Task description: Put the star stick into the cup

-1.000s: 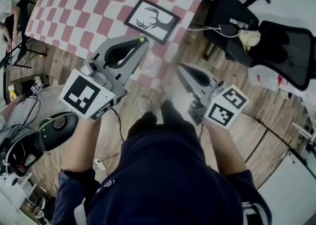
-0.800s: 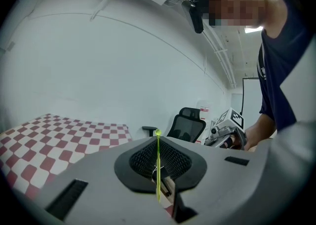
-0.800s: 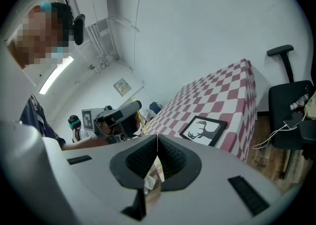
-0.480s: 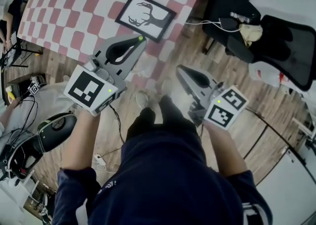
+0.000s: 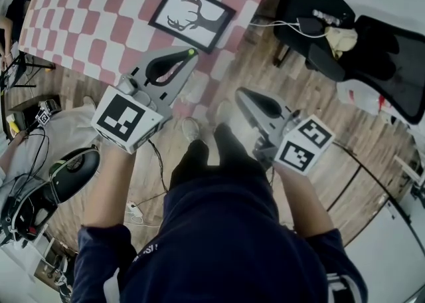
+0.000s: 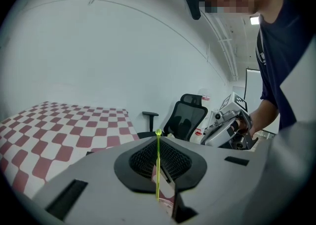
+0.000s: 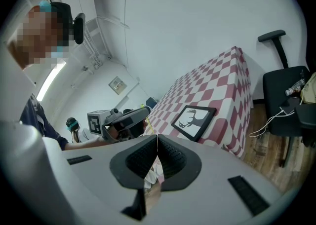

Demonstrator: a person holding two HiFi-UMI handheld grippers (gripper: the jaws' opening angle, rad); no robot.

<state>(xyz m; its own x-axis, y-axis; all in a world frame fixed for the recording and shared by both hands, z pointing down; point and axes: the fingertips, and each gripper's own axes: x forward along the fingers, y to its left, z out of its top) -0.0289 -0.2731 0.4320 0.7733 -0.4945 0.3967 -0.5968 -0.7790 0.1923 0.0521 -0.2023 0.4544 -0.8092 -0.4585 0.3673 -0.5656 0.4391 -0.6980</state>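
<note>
My left gripper (image 5: 188, 54) is shut on a thin green star stick (image 6: 158, 166), which stands upright between the jaws. Its small green tip (image 5: 191, 51) pokes out past them. The gripper hovers over the near edge of the checkered table. My right gripper (image 5: 241, 93) is shut with nothing in it, held over the wooden floor to the right of the left one. Each gripper shows in the other's view: the left gripper (image 7: 126, 117) and the right gripper (image 6: 225, 127). No cup shows in any view.
A red and white checkered table (image 5: 99, 9) carries a framed deer picture (image 5: 191, 17) near its corner. A black office chair (image 5: 352, 42) with cables and bottles stands at the right. Gear and cables lie on the floor at the left (image 5: 66, 175).
The table and picture have slid toward the top left of the head view. Both grippers keep nearly the same pose, and the left one stays shut on the stick.
</note>
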